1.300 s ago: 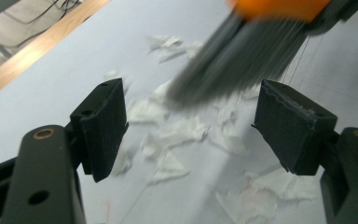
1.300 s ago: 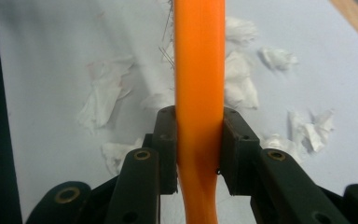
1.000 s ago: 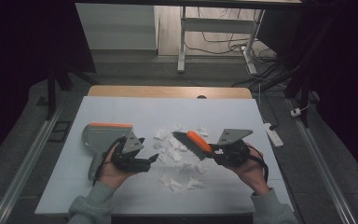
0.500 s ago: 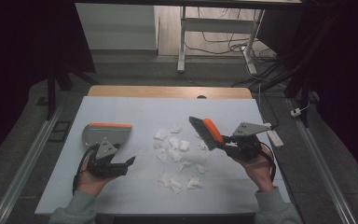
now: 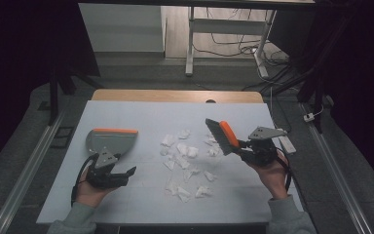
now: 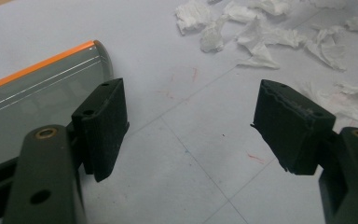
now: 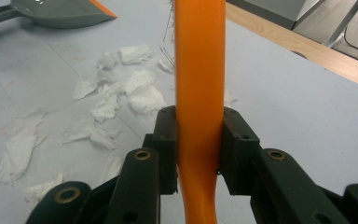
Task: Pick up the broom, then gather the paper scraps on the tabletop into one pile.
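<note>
On the pale table (image 5: 141,204), the right gripper (image 5: 246,146) is clamping an orange-handled brush (image 5: 220,136) beside unswept paper scraps (image 5: 185,161), while the left gripper (image 5: 124,174) is gaping empty near the dustpan (image 5: 111,141), so sweeping looks barely begun.

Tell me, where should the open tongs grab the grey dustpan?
Probably by its handle, the narrow part pointing toward the person. The dustpan lies flat, its orange lip facing away, so the left tongs, open just behind it, could come from the near side and close across the handle.
</note>
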`<state>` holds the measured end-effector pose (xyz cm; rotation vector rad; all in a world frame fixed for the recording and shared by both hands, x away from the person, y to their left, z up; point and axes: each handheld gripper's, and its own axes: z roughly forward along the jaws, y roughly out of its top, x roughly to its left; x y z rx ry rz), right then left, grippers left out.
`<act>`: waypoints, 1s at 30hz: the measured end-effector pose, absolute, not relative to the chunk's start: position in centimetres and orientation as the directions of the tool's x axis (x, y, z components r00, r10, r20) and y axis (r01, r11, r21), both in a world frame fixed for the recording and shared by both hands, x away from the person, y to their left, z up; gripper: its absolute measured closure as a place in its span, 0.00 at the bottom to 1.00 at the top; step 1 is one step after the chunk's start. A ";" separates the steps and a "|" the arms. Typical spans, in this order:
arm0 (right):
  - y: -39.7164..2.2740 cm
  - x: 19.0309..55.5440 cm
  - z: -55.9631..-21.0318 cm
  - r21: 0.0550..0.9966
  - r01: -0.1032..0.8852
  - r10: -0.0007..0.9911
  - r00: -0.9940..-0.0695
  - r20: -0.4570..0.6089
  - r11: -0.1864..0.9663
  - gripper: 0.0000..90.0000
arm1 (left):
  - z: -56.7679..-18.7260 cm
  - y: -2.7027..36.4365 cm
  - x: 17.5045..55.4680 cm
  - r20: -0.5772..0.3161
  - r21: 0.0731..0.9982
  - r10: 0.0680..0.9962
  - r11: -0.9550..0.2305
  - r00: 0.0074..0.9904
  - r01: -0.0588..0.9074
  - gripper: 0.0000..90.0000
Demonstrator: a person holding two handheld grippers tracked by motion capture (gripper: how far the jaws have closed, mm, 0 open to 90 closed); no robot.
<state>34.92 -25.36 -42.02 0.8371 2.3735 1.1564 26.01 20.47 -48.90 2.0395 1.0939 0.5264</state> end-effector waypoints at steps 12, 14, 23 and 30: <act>-25.9 36.0 -42.2 0.788 0.371 0.672 -0.737 -0.072 0.491 0.78 | -49.3 20.4 26.2 0.004 0.766 0.827 -0.363 0.562 0.530 0.30; -26.0 36.4 -42.3 0.783 0.383 0.682 -0.728 -0.070 0.490 0.78 | -49.3 20.4 26.3 0.008 0.764 0.825 -0.369 0.565 0.528 0.29; -25.5 40.0 -42.0 0.709 0.456 0.702 -0.708 -0.078 0.539 0.78 | -49.5 20.5 26.7 0.000 0.757 0.821 -0.372 0.571 0.537 0.29; -23.5 44.1 -42.2 0.602 0.518 0.708 -0.696 -0.116 0.608 0.78 | -49.5 20.6 26.8 -0.006 0.756 0.820 -0.371 0.572 0.539 0.29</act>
